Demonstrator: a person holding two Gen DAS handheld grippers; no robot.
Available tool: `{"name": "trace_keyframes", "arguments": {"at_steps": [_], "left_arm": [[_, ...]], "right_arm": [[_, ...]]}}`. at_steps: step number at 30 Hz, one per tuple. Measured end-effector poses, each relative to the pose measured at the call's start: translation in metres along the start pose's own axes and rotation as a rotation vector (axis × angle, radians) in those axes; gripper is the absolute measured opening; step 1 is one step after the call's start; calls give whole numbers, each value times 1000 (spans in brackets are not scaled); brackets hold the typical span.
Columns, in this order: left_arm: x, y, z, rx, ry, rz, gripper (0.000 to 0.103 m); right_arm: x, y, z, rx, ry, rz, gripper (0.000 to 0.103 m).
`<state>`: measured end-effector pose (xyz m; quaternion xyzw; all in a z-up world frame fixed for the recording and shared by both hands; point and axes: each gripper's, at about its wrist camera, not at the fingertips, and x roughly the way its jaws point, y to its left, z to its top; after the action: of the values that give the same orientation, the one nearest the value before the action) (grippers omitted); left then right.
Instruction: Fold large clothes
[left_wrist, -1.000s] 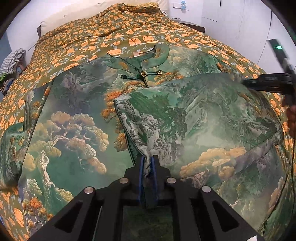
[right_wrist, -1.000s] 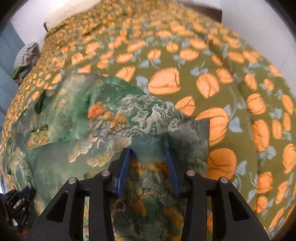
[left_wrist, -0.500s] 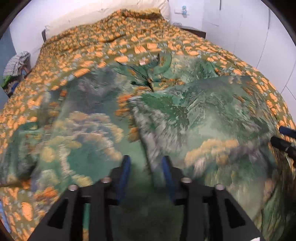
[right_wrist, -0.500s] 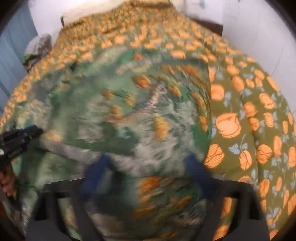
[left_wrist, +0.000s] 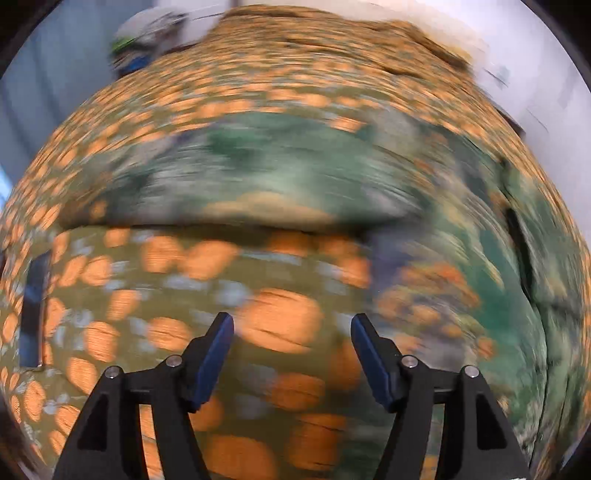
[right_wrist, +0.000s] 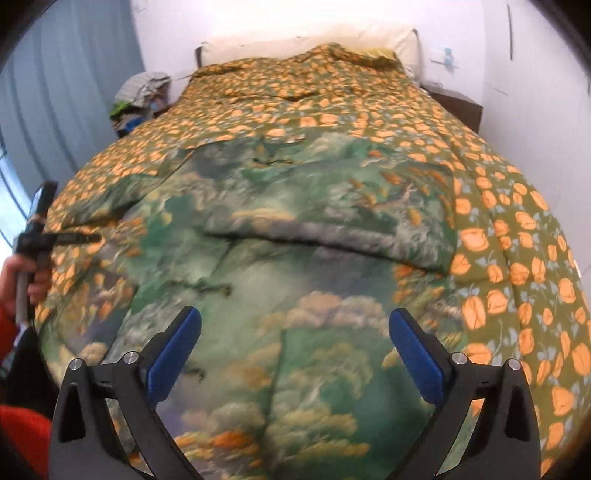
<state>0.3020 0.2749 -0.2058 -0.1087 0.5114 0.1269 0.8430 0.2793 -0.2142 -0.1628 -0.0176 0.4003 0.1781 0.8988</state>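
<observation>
Garment (right_wrist: 295, 229) on bedspread (right_wrist: 517, 258) — pillow (right_wrist: 314, 40) behind

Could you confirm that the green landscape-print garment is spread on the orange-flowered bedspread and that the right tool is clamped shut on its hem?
Not quite: the right tool stands wide open above the garment, gripping nothing, as the right wrist view shows. The garment does lie on the bedspread.

My right gripper (right_wrist: 294, 341) is a black frame of two angular arms with triangular cut-outs, each finger faced with a flat blue pad (right_wrist: 173, 354), and silver screw heads dot the arms across the bottom of the frame. My left gripper (left_wrist: 291, 352) is built the same, its pads a darker blue. At the lower left edge of the right view shows my red knitted sleeve (right_wrist: 22, 428).
</observation>
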Motion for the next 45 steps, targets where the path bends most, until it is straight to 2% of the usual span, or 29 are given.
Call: {"name": "trace_keyframes", "arguments": {"at_steps": [3,5,8,9,10,13,16,18,20,24,26,27,28,29,32,33,35,38,41,42,43,44,45], "left_arm": [[3,47,16,-142,-5,9,68],[3,65,21,-196,0,10,68],[-9,76,21,-272,-34,-51,68],[-15,77,21,-288,-51,-46,69],[-22,75,20,-299,-73,-26,72],[-54,69,13,-295,-215,56,82],[-66,68,19,-266,-280,65,84],[-72,63,20,-230,-324,129,88],[-75,64,20,-214,-346,175,88],[-76,78,16,-311,-368,207,89],[-75,83,17,-311,-383,266,89],[-71,87,21,-317,-376,304,89],[-64,97,26,-343,-335,294,89],[-56,110,29,-381,-282,237,89],[-16,158,40,-575,-99,-25,89],[-5,169,43,-612,-79,-57,89],[13,181,51,-640,-52,-51,89],[35,184,66,-629,-41,-34,89],[54,187,76,-659,-32,-51,89],[61,187,79,-673,-29,-39,85],[63,187,80,-676,-34,-27,73],[66,186,82,-668,-29,-7,28],[67,185,84,-659,-15,2,17]], "right_arm": [[-9,13,-4,9,-4,16,102],[-8,16,-5,24,6,39,102],[-8,25,-3,22,17,60,102],[-10,28,-3,16,13,63,102],[-11,31,-2,6,7,68,102],[-14,37,1,-6,-5,79,102],[-14,39,1,-7,-7,86,102],[-14,39,0,0,-7,92,102],[-15,38,-1,5,-10,94,102],[-17,38,-1,11,-10,95,102],[-18,38,-2,9,-11,96,102],[-19,38,-2,7,-10,94,102],[-18,38,-3,6,-5,91,102],[-17,38,-3,6,0,89,102],[-16,39,-3,7,10,90,102],[-17,39,-3,6,11,89,102],[-16,43,-2,-3,16,89,102],[-14,48,-2,-17,27,96,102],[-12,56,-1,-38,43,97,102],[-12,59,-1,-44,47,99,102],[-12,63,-1,-51,52,103,102],[-13,65,-2,-56,56,106,102],[-13,68,-3,-63,61,110,102]]}}
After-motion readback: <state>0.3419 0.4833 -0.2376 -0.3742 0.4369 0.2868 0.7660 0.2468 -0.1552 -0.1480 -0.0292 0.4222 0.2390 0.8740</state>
